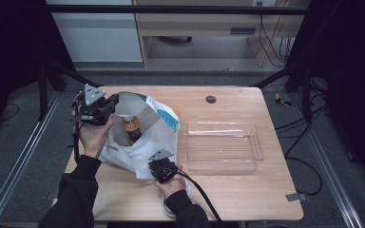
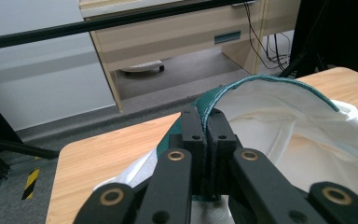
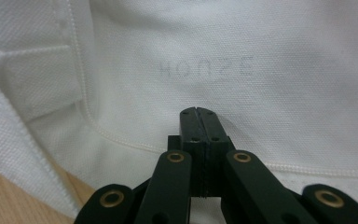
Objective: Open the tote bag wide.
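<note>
At the left edge of the table (image 1: 247, 199), the left gripper (image 2: 205, 122) is clamped tight on the green-trimmed rim of the white bag (image 1: 138, 152), lifting that lip up and back so the mouth gapes. Nearer the person, the right gripper (image 3: 199, 122) has its jaws pressed together against the bag's white fabric at the front; whether it has actually pinched a fold I can't tell. Here's the worry: that rim is a thin strip between narrow jaws, so a hard tug could pull it free and the mouth flops shut over the bottle (image 1: 131, 127). The bottle stands inside, orange with a dark cap, and a jerk could tip it. The bag is soft woven cloth, creased, faint lettering on its side, sitting left of the clear tray (image 1: 224, 164).
</note>
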{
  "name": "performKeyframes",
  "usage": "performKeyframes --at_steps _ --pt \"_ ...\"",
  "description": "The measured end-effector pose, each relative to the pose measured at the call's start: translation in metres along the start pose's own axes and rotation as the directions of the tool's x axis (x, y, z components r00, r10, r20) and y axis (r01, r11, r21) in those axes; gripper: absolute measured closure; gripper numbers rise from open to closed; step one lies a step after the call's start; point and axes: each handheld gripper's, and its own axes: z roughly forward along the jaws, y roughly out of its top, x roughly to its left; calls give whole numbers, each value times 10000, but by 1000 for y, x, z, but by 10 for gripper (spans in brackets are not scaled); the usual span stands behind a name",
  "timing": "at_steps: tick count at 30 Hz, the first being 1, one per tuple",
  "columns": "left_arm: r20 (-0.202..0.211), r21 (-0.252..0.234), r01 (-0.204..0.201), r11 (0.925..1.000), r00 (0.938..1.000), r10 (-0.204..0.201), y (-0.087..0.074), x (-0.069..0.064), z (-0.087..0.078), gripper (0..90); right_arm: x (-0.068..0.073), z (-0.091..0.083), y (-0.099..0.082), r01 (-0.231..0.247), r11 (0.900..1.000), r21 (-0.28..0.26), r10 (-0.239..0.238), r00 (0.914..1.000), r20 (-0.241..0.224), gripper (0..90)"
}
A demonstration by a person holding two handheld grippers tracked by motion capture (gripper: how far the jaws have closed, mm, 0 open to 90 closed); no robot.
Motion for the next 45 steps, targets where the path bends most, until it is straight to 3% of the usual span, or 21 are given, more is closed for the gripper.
performKeyframes --at_steps 9,18,24,27,30,34,41,45 --pt "-251 -52 -56 10000 9997 55 -2 2 14 879 0 1 0 30 10000 -24 -30 10000 -44 900" --pt "-287 208 9 9998 9996 -3 -2 8 26 878 0 1 0 51 10000 -35 -51 10000 -28 900" --pt "-189 128 30 9999 9998 -27 -9 7 26 877 0 1 1 -50 10000 32 50 10000 -61 900" --pt "-140 118 -18 9999 9999 20 -10 7 24 875 -2 0 4 -133 9999 83 132 9999 82 840" --pt "-122 137 -67 9999 9999 69 -11 6 24 875 -5 -9 12 -113 9981 -610 119 9999 110 803" --pt "-84 162 -50 9999 10000 51 -13 6 23 874 -10 -31 29 -57 9884 -1518 86 9998 184 714" --pt "-6 183 -105 9998 9999 105 -15 7 21 869 -23 -67 54 110 9586 -2846 78 9979 650 570" --pt "18 197 -190 9996 9998 189 -15 7 20 869 -32 -83 66 236 9427 -3329 127 9942 1066 564"
